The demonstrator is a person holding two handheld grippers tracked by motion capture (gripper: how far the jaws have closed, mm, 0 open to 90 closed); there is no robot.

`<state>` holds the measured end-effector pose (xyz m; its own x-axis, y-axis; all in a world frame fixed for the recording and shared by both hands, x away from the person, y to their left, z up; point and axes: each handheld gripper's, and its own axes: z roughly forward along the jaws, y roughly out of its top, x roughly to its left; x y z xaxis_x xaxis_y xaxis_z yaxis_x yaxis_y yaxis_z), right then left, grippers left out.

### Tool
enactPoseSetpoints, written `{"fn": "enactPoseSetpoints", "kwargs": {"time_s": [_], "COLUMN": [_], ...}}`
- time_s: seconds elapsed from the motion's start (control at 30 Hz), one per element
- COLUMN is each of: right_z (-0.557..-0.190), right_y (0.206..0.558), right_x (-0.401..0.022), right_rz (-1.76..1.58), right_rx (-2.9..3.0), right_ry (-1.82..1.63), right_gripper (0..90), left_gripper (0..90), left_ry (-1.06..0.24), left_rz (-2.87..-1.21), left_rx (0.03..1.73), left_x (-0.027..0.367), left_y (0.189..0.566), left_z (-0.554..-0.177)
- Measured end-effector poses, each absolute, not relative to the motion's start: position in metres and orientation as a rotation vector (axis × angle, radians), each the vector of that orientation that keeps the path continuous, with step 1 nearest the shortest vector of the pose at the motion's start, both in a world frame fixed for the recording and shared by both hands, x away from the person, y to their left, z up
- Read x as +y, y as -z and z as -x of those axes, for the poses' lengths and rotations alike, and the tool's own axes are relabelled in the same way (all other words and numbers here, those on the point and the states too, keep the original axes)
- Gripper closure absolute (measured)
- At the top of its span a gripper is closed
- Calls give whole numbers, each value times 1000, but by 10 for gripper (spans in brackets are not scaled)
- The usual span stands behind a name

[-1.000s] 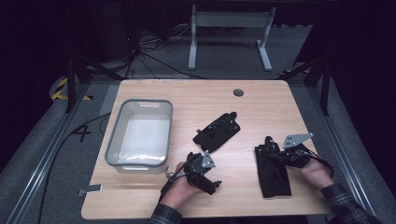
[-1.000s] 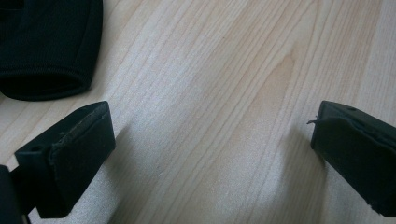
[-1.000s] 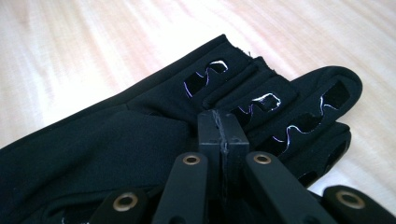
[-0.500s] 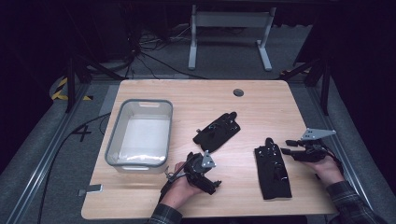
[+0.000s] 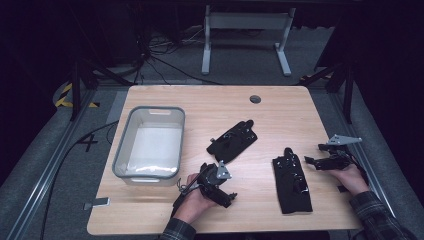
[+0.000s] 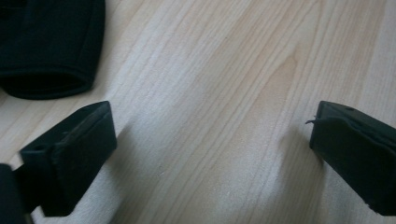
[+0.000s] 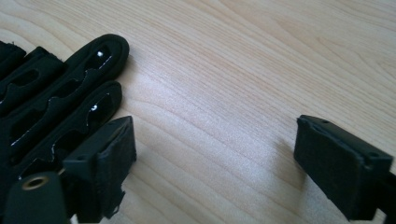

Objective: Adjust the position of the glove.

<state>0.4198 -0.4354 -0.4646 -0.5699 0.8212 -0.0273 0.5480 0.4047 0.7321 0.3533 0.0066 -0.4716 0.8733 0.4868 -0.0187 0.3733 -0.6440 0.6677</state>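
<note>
- Two black fabric gloves lie flat on the pale wooden table (image 5: 310, 112); the nearer black glove (image 5: 291, 182) sits just beside the right gripper (image 5: 312, 161), on the side its jaws point to, and the farther black glove (image 5: 233, 141) lies just beyond the left gripper (image 5: 220, 192).
- Right hand (image 5: 350, 179) rests near the table's right edge, its plaid sleeve coming in from the bottom corner, and holds its gripper roughly level with the jaws aimed across the table toward the nearer glove.
- Its jaws have just been opening and now stand wide apart with only bare wood between them; in the right gripper view, the ribbed fingers of the nearer glove (image 7: 51, 107) lie by the left jaw, with nothing pressed between the pads.
- Left hand (image 5: 192, 200) lies low at the near edge of the table, wrapped around its gripper, which is tilted down toward the board.
- Left jaws are likewise spread wide over bare wood in the left gripper view, holding nothing; the cuff of the farther glove (image 6: 46, 46) shows ahead of the left jaw, apart from it.
- One grey-rimmed clear plastic bin (image 5: 125, 150) stands beside the left gripper, on the side away from the right hand.
</note>
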Motion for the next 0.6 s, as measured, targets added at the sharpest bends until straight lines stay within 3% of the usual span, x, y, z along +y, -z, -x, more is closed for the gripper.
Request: {"fn": "enactPoseSetpoints", "kwargs": {"time_s": [0.1,0.23,0.6], "right_z": [-420,-420,-420], "right_y": [465,465,465], "right_x": [-435,-435,-435], "right_rz": [-1181,-1181,-1182], "right_rx": [2281,2281,2281], "right_ry": [-975,-977,-974], "right_gripper": [128,127,127], "left_gripper": [99,279,790], "left_ry": [-208,-213,-236], "left_rz": [-2343,-2279,-2318], "left_rx": [664,708,788], "left_x": [6,8,-12], "left_y": [466,453,431], "left_z": [-355,-357,-393]}}
